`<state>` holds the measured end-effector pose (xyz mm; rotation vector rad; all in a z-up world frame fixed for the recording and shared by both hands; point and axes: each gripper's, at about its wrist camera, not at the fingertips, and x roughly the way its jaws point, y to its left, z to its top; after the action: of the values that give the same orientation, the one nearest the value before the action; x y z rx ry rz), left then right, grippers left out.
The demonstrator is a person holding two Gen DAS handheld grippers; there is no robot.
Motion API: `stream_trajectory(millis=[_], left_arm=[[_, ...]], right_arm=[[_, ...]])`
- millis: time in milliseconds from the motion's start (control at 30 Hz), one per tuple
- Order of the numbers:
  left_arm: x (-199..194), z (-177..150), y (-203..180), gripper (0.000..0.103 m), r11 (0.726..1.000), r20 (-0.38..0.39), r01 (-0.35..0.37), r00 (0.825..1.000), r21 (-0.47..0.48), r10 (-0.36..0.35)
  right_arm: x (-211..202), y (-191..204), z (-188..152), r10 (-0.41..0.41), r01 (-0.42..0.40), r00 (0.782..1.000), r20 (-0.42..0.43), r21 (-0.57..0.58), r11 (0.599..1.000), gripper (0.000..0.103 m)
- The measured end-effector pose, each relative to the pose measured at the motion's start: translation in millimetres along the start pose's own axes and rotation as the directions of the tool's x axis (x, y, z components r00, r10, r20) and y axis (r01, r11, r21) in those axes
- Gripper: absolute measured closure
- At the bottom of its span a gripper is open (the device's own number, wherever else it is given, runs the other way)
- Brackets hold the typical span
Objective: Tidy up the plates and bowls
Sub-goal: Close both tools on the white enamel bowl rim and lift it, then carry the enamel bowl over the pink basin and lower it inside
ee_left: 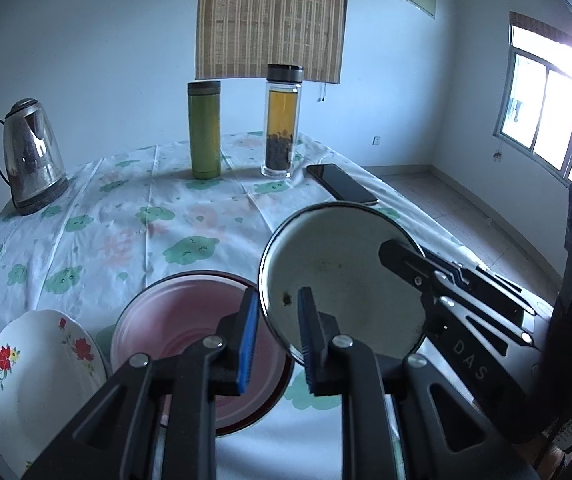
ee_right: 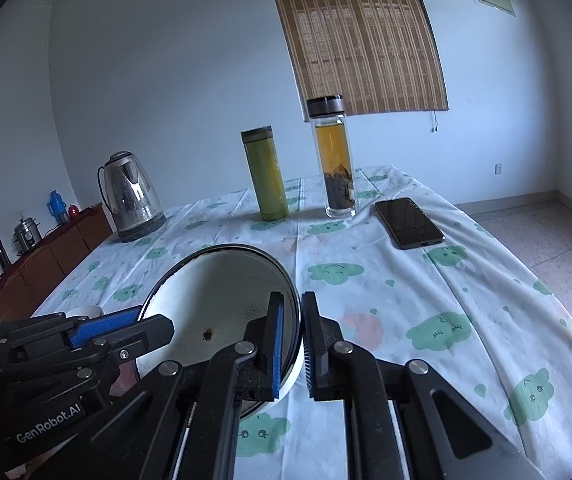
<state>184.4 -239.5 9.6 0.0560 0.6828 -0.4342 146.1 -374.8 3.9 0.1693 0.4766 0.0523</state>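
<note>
A white enamel bowl [ee_left: 346, 280] [ee_right: 222, 300] with a dark rim hangs tilted above the table, held from both sides. My left gripper [ee_left: 278, 336] [ee_right: 138, 322] is shut on its left rim, one blue pad inside and one outside. On the opposite rim, my right gripper [ee_right: 294, 344] [ee_left: 416, 258] is shut, with one finger reaching into the bowl. Below and to the left stands a pink bowl [ee_left: 190, 320] on the cloth. A white plate with red flowers [ee_left: 38, 364] lies at the near left.
On the cloud-print tablecloth [ee_left: 126, 232] [ee_right: 426, 300] stand a steel kettle [ee_left: 32, 156] [ee_right: 132, 196], a green flask [ee_left: 205, 130] [ee_right: 266, 172] and a glass tea bottle [ee_left: 280, 120] [ee_right: 334, 156]. A dark phone [ee_left: 342, 183] [ee_right: 410, 222] lies near the right edge. A brown cabinet [ee_right: 46, 256] stands beyond the table's left side.
</note>
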Motion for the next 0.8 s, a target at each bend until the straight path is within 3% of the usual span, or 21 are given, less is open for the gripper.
stream_trajectory(millis=[267, 800], left_arm=[[-6, 2, 8, 0.086, 1.0, 0.022, -0.004, 1.0, -0.02, 0.005], [-18, 5, 51, 0.086, 0.992, 0.036, -0.039, 0.998, -0.118, 0.044]], right_arm=[[-7, 9, 7, 0.016, -0.015, 0.998, 0.068, -0.005, 1.0, 0.093], [5, 51, 12, 0.045, -0.042, 0.998, 0.04, -0.092, 0.995, 0.092]])
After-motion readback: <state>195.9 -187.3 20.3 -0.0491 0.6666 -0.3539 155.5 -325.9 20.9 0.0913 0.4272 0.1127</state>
